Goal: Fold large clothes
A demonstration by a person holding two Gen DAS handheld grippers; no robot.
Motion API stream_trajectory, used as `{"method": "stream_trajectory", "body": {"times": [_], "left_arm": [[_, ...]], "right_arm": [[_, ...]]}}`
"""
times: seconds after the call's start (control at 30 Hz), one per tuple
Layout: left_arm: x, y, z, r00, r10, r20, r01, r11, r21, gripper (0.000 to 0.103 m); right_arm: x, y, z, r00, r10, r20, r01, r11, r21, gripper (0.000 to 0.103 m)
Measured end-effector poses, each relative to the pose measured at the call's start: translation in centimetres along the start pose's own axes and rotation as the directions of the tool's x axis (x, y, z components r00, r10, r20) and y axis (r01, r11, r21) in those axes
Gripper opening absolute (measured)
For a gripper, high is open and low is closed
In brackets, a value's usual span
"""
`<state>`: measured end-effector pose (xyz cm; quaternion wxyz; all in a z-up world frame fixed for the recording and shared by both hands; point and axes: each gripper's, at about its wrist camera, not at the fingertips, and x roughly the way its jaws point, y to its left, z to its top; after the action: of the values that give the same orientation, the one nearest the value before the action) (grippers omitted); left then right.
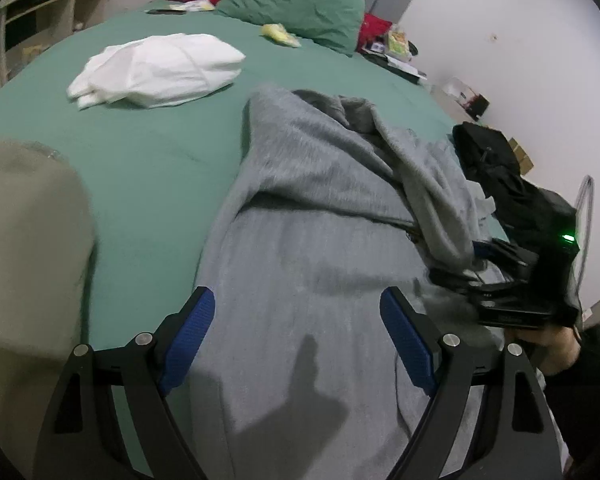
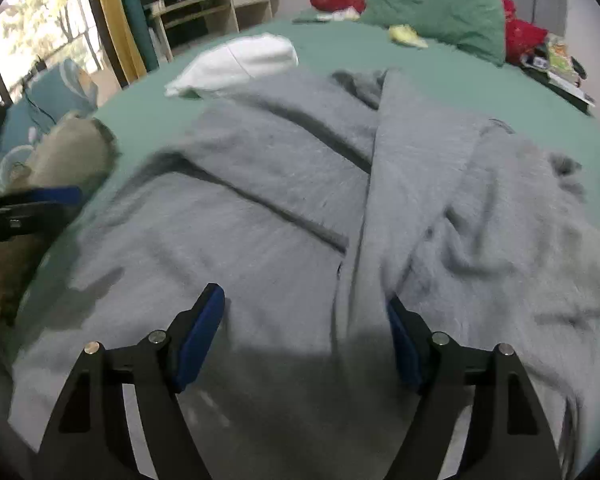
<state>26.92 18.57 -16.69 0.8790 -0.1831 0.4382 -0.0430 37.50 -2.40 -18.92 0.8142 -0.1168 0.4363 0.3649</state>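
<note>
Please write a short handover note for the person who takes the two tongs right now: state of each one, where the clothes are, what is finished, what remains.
Left tongs: open, empty, above the near left part of the grey garment.
Right tongs: open, empty, above the near middle of the same garment.
Grey garment: spread on the green bed sheet, one flap laid over the middle, far end and right side bunched.
Done: a white garment lies apart as a bundle further up the bed, near the green pillow.
Left: flatten the grey one, finish its folds. A beige cloth at the left edge may also wait.
</note>
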Motion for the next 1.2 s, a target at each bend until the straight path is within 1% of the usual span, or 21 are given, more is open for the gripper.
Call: {"method": "stream_trajectory", "body": {"times": [0.1,0.17,0.2,0.27,0.33,0.43,0.5,0.57,0.63,0.67,0.73,0.8,0.83,0.87,0.9,0.93,0.97,1.03,1.1,1.17,1.2], "left_arm": [[-2.3,0.1,-2.7,1.000,0.014,0.028,-0.013,0.999,-0.044,0.087],[-3.5,-0.1,-4.6,0.999,0.015,0.042,-0.012,0.998,-0.066,0.087],[-4.1,-0.4,-5.7,0.999,0.030,0.044,-0.027,0.998,-0.064,0.087],[-4.9,-0.8,-7.3,0.997,0.055,0.053,-0.052,0.997,-0.051,0.087],[-5.7,-1.1,-9.3,0.995,0.080,0.058,-0.077,0.996,-0.054,0.087],[-6.5,-1.0,-12.6,0.993,0.097,0.065,-0.092,0.993,-0.077,0.087],[-6.4,-0.9,-14.7,0.992,0.121,0.031,-0.117,0.989,-0.092,0.087],[-6.5,-1.4,-15.4,0.993,0.118,0.001,-0.117,0.989,-0.095,0.087],[-6.5,-2.4,-16.3,0.986,0.167,-0.003,-0.167,0.985,-0.035,0.087],[-6.3,-2.7,-16.9,0.979,0.203,-0.018,-0.203,0.979,-0.010,0.087],[-5.8,-2.6,-17.8,0.974,0.220,-0.053,-0.221,0.975,-0.011,0.087],[-5.5,-2.6,-18.0,0.972,0.226,-0.061,-0.227,0.974,-0.017,0.087],[-5.4,-2.7,-18.0,0.971,0.233,-0.058,-0.234,0.972,-0.012,0.087],[-5.1,-2.8,-17.9,0.968,0.243,-0.063,-0.244,0.970,-0.005,0.087],[-4.8,-2.9,-18.1,0.966,0.249,-0.067,-0.249,0.968,0.003,0.087],[-4.5,-3.1,-18.3,0.963,0.260,-0.068,-0.260,0.966,0.013,0.087],[-4.4,-3.3,-18.5,0.959,0.275,-0.066,-0.274,0.961,0.025,0.087],[-4.2,-4.0,-19.1,0.948,0.313,-0.054,-0.311,0.949,0.054,0.087],[-4.5,-4.1,-19.4,0.946,0.320,-0.053,-0.318,0.947,0.033,0.087],[-4.8,-4.3,-19.6,0.947,0.318,-0.043,-0.316,0.948,0.041,0.074],[-5.0,-4.6,-19.8,0.948,0.316,-0.039,-0.314,0.948,0.050,0.070]], "right_arm": [[-5.1,0.1,-1.6,0.998,-0.034,0.060,0.032,0.999,0.028,0.077],[-8.2,-0.3,-3.2,0.993,-0.084,0.077,0.083,0.996,0.025,0.077],[-10.0,-0.7,-4.6,0.988,-0.131,0.076,0.130,0.991,0.025,0.077],[-13.3,-1.8,-7.2,0.976,-0.207,0.061,0.205,0.978,0.039,0.077],[-16.3,-3.5,-11.1,0.960,-0.276,0.044,0.271,0.959,0.088,0.077],[-19.3,-6.6,-15.5,0.941,-0.338,0.010,0.332,0.930,0.160,0.077],[-20.3,-8.1,-18.8,0.926,-0.376,-0.029,0.373,0.903,0.211,0.077],[-21.2,-9.6,-20.5,0.931,-0.362,-0.040,0.358,0.890,0.282,0.077],[-21.4,-11.1,-22.4,0.956,-0.292,-0.034,0.280,0.866,0.413,0.077],[-21.0,-11.7,-23.2,0.966,-0.258,-0.028,0.240,0.848,0.474,0.077],[-20.2,-12.2,-24.9,0.978,-0.209,-0.008,0.175,0.800,0.574,0.076],[-19.5,-11.6,-25.9,0.984,-0.180,0.018,0.134,0.790,0.598,0.075],[-19.2,-10.9,-26.3,0.980,-0.199,0.016,0.152,0.798,0.583,0.071],[-18.7,-9.7,-26.3,0.968,-0.253,0.006,0.209,0.814,0.542,0.061],[-18.2,-8.7,-26.0,0.961,-0.277,0.007,0.236,0.831,0.504,0.051],[-18.1,-8.2,-25.8,0.966,-0.257,0.017,0.213,0.835,0.506,0.032],[-18.1,-7.9,-25.7,0.971,-0.238,0.027,0.191,0.835,0.516,0.020],[-17.9,-7.2,-25.9,0.973,-0.230,0.030,0.183,0.842,0.507,0.017],[-17.9,-7.1,-25.9,0.975,-0.216,0.042,0.165,0.844,0.510,0.015],[-18.9,-7.1,-26.2,0.971,-0.209,0.113,0.112,0.822,0.558,0.013],[-19.4,-6.9,-26.1,0.971,-0.202,0.131,0.096,0.824,0.558,0.013]]}}
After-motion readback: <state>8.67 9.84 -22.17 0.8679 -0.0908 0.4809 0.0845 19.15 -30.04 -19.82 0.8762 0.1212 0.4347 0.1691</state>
